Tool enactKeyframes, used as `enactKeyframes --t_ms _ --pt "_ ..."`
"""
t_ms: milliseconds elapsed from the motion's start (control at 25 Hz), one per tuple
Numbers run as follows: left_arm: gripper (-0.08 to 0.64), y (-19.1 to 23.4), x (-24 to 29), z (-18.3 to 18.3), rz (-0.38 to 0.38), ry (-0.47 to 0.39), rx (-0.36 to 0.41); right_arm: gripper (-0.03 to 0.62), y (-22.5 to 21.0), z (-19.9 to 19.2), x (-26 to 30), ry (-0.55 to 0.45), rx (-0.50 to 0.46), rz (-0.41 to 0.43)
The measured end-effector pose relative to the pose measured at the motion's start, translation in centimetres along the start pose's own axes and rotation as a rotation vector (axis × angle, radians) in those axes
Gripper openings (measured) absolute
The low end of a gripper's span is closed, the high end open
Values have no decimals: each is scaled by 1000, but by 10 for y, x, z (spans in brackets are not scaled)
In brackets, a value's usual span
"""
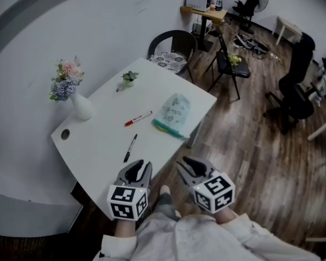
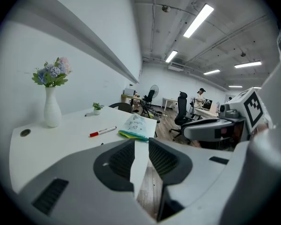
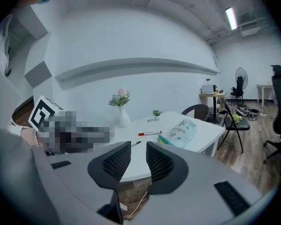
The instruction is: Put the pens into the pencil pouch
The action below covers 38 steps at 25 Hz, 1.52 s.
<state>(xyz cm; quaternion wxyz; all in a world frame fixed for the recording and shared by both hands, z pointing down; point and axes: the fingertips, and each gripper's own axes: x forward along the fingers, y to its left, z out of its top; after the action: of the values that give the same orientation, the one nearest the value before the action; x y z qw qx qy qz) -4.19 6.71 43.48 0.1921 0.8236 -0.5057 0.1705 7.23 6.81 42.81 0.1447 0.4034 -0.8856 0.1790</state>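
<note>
Desk [image 1: 100,140]: white, one, set cornerwise against the wall.
Vase of flowers [image 1: 81,106]: one, white, upright at the desk's far left.
Potted plant [image 1: 129,78]: one, small, at the far edge.
Pens, count: two, both lying flat on bare desk, apart from each other.
Black pen [image 1: 130,148]: near the front edge, long axis running from the left gripper towards the desk's middle.
Left gripper [image 1: 135,166]: over the front edge, fingers slightly parted, nothing between them.
Red pen [image 1: 138,118]: mid-desk, red cap at its left end, other end towards the pouch.
Pencil pouch [image 1: 174,112]: one, pale blue-green, flat by the right edge, just beside the red pen.
Right gripper [image 1: 191,165]: off the desk, over the floor, fingers slightly parted and empty.
Chairs: three beyond the desk; round-backed chair [image 1: 170,48] touching the far corner.
</note>
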Motion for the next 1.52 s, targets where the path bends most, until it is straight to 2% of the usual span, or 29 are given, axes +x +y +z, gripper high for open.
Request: enactKeyframes --t_ms 760,1080,1320,1520 --pt "92 99 76 36 -19 60 -5 86 -44 46 106 38 5 -44" --pt "92 124 95 28 -48 78 -31 86 -54 42 139 102 -4 -69" --pt "92 143 105 18 -46 101 -26 86 -60 35 157 174 -48 -81" --pt "92 152 113 6 -64 125 -59 86 -71 29 171 221 -79 -91"
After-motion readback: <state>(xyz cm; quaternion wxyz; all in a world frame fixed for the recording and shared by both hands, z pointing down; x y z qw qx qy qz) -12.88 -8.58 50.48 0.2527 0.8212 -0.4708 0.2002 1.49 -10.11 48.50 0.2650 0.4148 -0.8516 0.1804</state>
